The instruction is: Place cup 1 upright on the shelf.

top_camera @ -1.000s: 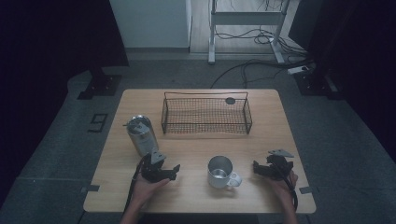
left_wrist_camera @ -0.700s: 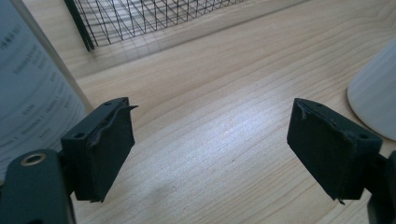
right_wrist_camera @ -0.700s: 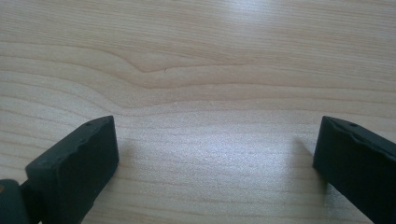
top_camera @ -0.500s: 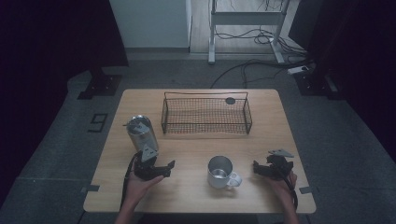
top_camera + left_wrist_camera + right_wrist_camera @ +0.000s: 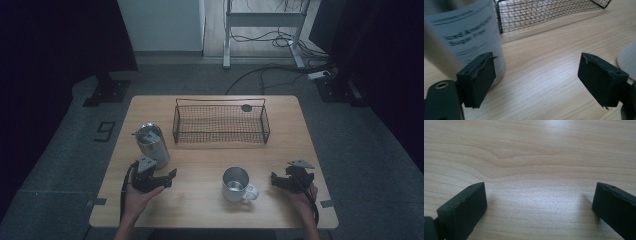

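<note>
The left gripper [image 5: 159,179] sits at the lower left of the high view, fingers [image 5: 477,76] spread wide, just below the steel can [image 5: 151,144]. In its own view the can (label facing it) stands beside one finger, not between the two, so the mouth likely needs lining up. The right gripper [image 5: 287,181], fingers apart, rests low by the mug [image 5: 237,183] on the counter [image 5: 200,165].

Left gripper [image 5: 159,179] resting on table [image 5: 210,160] just below steel can [image 5: 151,145]; right gripper [image 5: 282,181] lying just right of mug [image 5: 237,184]; wire basket [image 5: 220,121] standing behind.
</note>
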A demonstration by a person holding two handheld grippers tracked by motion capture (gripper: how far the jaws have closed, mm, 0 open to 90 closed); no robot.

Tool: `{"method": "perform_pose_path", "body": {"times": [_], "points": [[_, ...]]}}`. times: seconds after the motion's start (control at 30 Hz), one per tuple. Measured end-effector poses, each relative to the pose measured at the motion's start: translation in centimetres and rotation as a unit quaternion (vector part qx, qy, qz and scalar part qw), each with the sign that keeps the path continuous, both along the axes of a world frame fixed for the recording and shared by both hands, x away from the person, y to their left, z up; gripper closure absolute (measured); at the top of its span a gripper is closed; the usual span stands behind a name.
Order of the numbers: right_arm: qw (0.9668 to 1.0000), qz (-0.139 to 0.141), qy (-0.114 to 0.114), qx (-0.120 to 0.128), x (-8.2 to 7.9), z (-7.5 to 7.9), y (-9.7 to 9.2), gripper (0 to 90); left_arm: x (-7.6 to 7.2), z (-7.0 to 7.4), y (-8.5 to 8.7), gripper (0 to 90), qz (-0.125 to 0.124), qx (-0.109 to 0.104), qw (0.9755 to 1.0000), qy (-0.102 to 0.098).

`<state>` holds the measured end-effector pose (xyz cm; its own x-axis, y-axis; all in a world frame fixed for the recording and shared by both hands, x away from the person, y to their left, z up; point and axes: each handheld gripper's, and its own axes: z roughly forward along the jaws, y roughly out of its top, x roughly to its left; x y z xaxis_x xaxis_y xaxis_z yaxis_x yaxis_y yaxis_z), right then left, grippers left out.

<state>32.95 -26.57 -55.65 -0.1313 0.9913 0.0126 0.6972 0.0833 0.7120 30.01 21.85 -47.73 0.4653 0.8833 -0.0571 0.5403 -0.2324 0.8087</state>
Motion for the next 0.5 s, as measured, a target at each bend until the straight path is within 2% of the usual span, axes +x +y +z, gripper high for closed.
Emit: {"method": "perform_pose_path", "body": {"times": [0.5], "points": [[1.0, -0.002, 0.0, 0.0, 0.0, 0.0, 0.0, 0.0, 0.5, 0.1, 2.3, 14.6, 0.026, -0.003, 0.9996, 0.006]]}}
